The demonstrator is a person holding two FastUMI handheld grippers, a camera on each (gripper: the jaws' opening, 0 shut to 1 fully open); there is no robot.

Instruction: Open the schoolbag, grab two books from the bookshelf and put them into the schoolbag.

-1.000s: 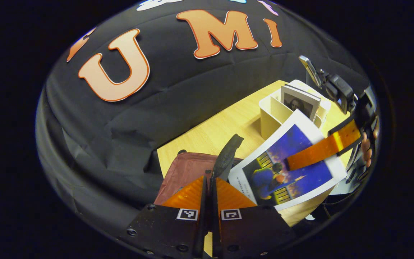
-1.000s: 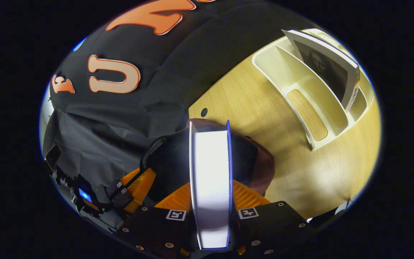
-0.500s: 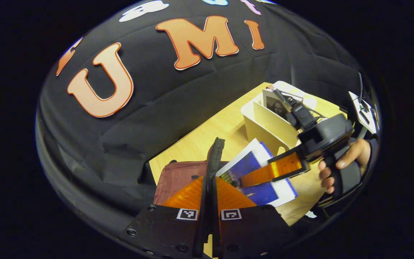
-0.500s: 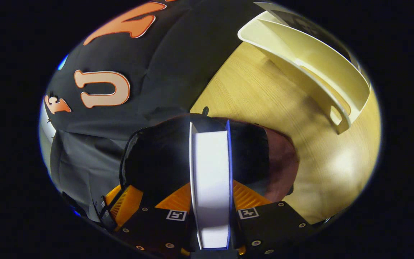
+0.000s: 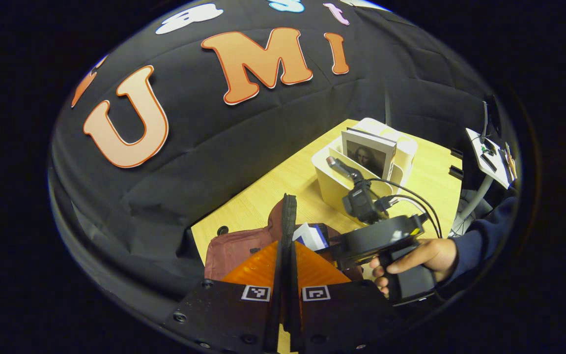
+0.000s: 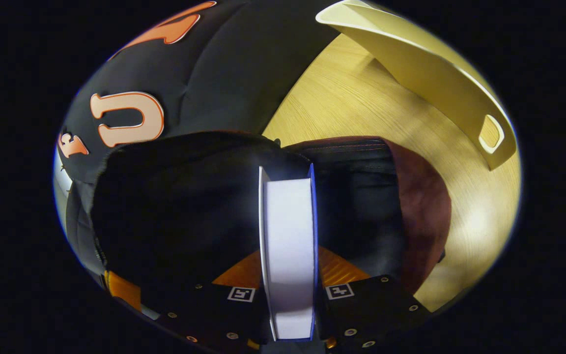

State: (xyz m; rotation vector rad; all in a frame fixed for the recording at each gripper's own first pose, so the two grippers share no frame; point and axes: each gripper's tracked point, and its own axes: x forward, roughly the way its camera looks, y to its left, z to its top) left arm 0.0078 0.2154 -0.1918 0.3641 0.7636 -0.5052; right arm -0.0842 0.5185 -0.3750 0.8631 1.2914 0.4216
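Schoolbag, maroon with a dark lining, lies on the wooden table close under the left gripper in the left gripper view. That gripper's two fingers are pressed together on a black strap at the bag's edge, which stands up between them. Just right of the strap, a corner of a blue-and-white book pokes out of the bag's mouth, with the right gripper reaching down to it; a hand in a dark sleeve grips its handle, and black cables loop over its body. How that gripper's fingers stand cannot be told from here. Farther back on the table stands a cream bookshelf, and a second book with a portrait on its cover stands upright in one of its compartments. In the right gripper view, the right gripper has both fingers clamped on the book, seen edge-on with its pale page block toward the camera. The book's far end sits down in the dark open interior of the schoolbag, whose maroon outer wall curves round on the right. Beyond it lie the table and the bookshelf's cream side wall.
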